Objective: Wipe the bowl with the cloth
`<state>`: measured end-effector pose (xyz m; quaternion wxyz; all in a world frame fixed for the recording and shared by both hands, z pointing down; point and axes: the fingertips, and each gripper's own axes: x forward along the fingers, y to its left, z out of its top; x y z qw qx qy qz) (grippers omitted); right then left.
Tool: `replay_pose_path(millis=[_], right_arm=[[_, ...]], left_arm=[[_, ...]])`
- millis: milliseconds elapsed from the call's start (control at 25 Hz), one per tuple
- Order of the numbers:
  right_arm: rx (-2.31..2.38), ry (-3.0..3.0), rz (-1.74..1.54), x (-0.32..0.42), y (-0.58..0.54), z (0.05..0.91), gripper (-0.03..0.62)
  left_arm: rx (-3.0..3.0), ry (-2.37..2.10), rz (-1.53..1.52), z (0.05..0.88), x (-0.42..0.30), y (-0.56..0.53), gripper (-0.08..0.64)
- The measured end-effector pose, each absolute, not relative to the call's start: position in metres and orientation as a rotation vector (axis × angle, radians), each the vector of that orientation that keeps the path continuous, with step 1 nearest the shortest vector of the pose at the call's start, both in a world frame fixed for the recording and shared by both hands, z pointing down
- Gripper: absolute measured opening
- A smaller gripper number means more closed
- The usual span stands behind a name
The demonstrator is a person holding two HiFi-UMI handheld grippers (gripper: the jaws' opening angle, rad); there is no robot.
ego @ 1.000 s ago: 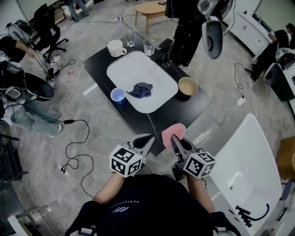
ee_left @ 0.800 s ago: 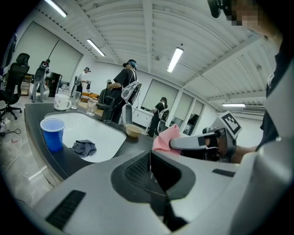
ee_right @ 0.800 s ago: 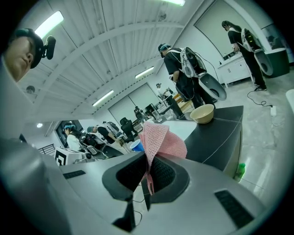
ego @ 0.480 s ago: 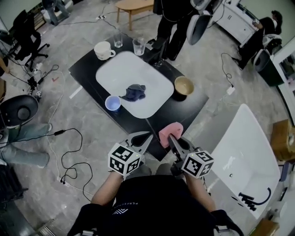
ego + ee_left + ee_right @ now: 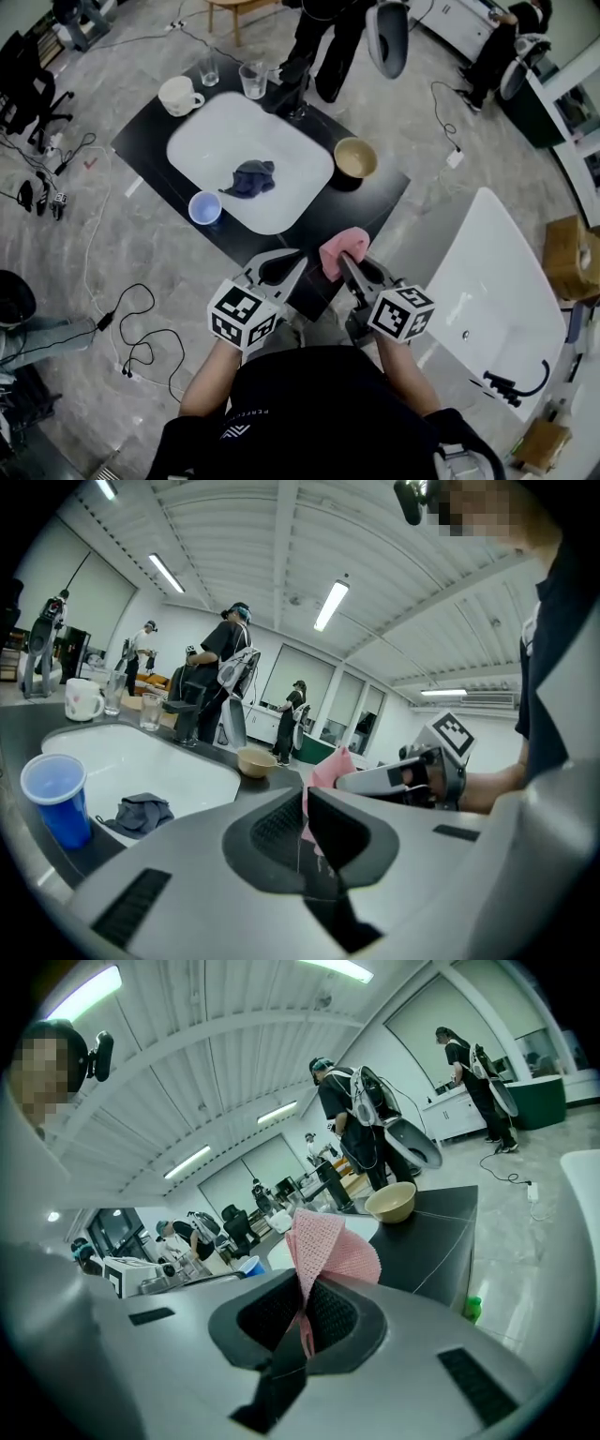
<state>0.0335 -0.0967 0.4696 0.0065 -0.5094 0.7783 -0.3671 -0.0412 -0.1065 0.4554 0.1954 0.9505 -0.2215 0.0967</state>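
Note:
A beige bowl stands empty on the black table, at its right corner beside the white tray. My right gripper is shut on a pink cloth, which sticks up from its jaws over the table's near corner. In the right gripper view the pink cloth fans out above the pads, with the bowl farther ahead. My left gripper is shut and holds nothing, just left of the right one. In the left gripper view the bowl lies ahead.
A dark blue rag lies on the tray, with a blue cup at the tray's left edge. A white mug and two glasses stand at the far end. A person stands beyond the table. A white chair is at right, and cables lie at left.
Both grippers have come forward to the table's near corner, the pink cloth still clamped in the right one. The table has slid left in the head view.

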Motion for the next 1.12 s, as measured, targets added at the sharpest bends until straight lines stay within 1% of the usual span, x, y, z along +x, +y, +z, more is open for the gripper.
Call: replay_pose_path(millis=[120, 440, 840, 960, 1120], right_arm=[[-1.588, 2.431, -1.143, 0.045, -0.108, 0.469, 0.043], [-1.572, 2.443, -1.179, 0.076, -0.134, 0.481, 0.043], [-1.57, 2.451, -1.219, 0.109, -0.165, 0.492, 0.043], [-1.56, 2.454, -1.247, 0.118, -0.173, 0.498, 0.043], [-1.541, 2.447, -1.294, 0.131, -0.186, 0.509, 0.043]], left_arm=[[2.69, -0.637, 0.306, 0.454, -0.031, -0.114, 0.011], [2.782, -0.525, 0.537, 0.482, 0.015, -0.15, 0.011], [2.837, -0.484, 0.65, 0.497, 0.063, -0.189, 0.012], [2.793, -0.463, 0.633, 0.499, 0.075, -0.199, 0.014], [2.787, -0.457, 0.682, 0.506, 0.089, -0.217, 0.071]])
